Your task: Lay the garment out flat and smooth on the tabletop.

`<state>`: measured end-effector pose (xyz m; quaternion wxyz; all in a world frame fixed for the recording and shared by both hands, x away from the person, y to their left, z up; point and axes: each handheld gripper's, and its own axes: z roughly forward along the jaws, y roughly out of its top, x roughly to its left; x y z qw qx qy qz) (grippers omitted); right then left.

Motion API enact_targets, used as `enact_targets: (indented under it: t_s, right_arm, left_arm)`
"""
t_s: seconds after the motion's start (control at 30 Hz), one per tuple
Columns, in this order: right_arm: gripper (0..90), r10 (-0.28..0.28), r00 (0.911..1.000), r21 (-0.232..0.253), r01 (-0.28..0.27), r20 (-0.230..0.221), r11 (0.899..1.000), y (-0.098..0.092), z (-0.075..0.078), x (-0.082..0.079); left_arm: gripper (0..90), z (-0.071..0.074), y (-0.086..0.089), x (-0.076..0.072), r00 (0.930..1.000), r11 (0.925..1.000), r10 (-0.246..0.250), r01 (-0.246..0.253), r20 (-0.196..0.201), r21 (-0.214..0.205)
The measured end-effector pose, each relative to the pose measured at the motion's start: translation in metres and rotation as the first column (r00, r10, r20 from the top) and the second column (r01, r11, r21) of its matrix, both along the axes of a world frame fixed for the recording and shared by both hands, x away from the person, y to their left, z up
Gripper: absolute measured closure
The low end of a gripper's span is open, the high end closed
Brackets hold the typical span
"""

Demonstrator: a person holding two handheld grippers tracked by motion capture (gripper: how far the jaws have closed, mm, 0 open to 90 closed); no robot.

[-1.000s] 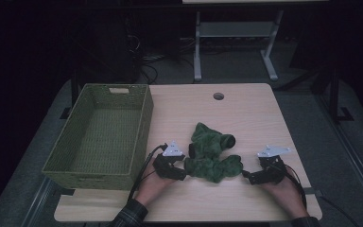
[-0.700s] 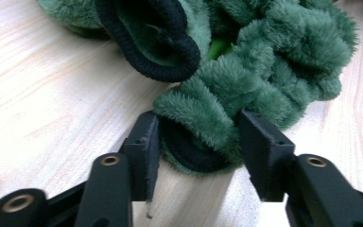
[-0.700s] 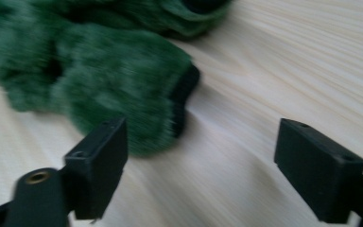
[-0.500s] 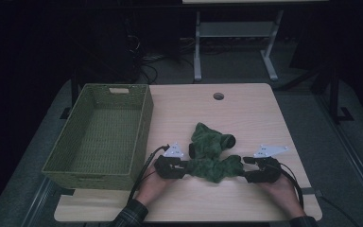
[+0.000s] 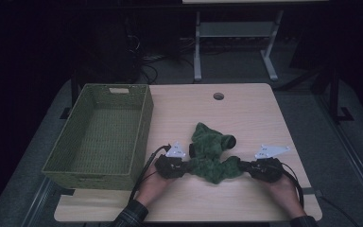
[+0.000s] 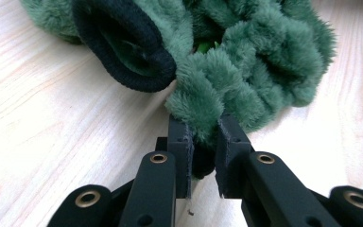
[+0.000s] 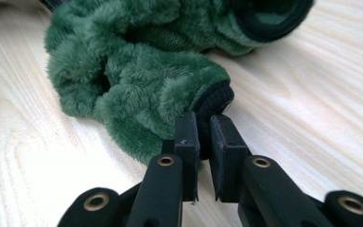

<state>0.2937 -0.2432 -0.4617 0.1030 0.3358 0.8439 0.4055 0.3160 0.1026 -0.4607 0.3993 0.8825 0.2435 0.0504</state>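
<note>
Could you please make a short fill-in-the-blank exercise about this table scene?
1. The fuzzy garment is ____ in colour.
2. The left tongs are shut on its ____ pile.
3. The woven basket stands to the garment's ____ in the high view.
4. The right tongs pinch its ____ cuff.

Missing words: green; green; left; black

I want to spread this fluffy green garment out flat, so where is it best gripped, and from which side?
Grip the green garment at its two near ends, coming in low and level from each side. It lies crumpled, with ends poking outward. The left gripper has just closed on a fleecy fold; the right gripper has closed by the black cuff.
</note>
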Motion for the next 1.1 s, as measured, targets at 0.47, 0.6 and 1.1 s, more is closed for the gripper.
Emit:
enact_targets:
  t_s: [0.47,0.6,1.1]
  right_arm:
    - [83.7,-0.049,0.9985,0.017,0.049,0.023,0.999,-0.023,0.015,-0.024]
    - [84.0,-0.041,0.999,-0.005,0.041,0.017,0.999,-0.022,0.013,-0.037]
    - [84.5,-0.039,0.9989,-0.076,0.037,-0.025,0.996,-0.023,-0.001,-0.057]
  left_arm:
    - [78.7,0.016,0.021,-0.026,0.9976,0.9989,0.022,-0.025,-0.066,-0.04]
    - [78.7,0.016,0.028,-0.035,0.9949,0.9981,0.041,-0.045,-0.092,-0.041]
    - [79.0,-0.001,0.037,-0.05,0.9827,0.9969,0.078,-0.078,-0.168,0.005]
